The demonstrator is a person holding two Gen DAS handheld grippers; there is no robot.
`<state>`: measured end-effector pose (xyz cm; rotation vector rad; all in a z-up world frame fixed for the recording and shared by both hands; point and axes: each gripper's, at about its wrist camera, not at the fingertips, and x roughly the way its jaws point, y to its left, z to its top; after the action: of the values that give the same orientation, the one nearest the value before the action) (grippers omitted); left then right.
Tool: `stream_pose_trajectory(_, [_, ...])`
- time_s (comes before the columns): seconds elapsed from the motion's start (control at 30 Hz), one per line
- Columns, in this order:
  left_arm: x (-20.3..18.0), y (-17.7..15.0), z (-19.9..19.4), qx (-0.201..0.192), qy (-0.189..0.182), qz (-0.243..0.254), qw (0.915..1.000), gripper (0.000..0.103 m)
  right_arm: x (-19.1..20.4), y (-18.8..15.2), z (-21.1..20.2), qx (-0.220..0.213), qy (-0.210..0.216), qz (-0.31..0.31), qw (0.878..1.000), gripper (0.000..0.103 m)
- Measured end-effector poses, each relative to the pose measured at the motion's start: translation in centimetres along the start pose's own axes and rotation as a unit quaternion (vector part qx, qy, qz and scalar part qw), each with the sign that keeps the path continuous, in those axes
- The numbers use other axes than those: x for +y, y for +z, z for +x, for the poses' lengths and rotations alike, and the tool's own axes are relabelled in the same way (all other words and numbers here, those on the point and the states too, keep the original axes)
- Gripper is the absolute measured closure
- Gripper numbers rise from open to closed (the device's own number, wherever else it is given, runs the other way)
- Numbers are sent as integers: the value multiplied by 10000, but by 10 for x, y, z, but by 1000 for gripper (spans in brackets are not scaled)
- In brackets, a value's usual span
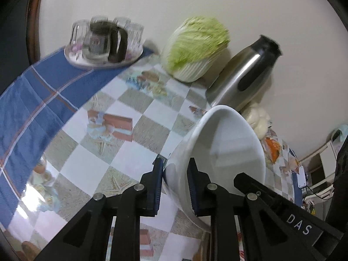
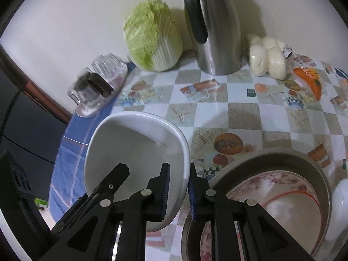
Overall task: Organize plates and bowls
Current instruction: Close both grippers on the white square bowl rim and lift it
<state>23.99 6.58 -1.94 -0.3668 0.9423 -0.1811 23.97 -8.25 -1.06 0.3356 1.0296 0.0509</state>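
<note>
Above the checked table (image 2: 250, 117), the left gripper (image 1: 175, 187) and right gripper (image 2: 178, 187) each clamp nearly-closed fingers on opposite rims of the white bowl (image 2: 134, 152), sharing its weight, seemingly for stacking near the metal basin (image 2: 282, 158) of plates.

Glossy white ceramic bowl (image 2: 134, 150), brushed steel jug (image 2: 217, 32), shiny plastic tablecloth (image 2: 239, 113).

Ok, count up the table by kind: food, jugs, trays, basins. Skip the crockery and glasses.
Food: 2 (cabbage, bag of buns)
Jugs: 2 (steel jug, glass pot)
Trays: 1 (tray)
Basins: 1 (basin)
Total: 6
</note>
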Motion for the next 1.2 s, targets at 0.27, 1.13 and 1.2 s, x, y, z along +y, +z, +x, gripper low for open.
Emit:
stream_pose_trajectory(0.27, [-24, -4, -41, -282, -40, 405, 9988, 80, -10, -16, -44, -281, 283, 91, 9992, 86])
stream_pose_trajectory(1.13, [-89, -59, -70, -314, 251, 1244, 9914, 80, -62, -70, -114, -1033, 460, 479, 9924, 85])
stream_pose_trajectory(1.2, [-94, -61, -72, -341, 281, 1271, 9909, 80, -65, -71, -117, -1061, 516, 483, 9918, 85])
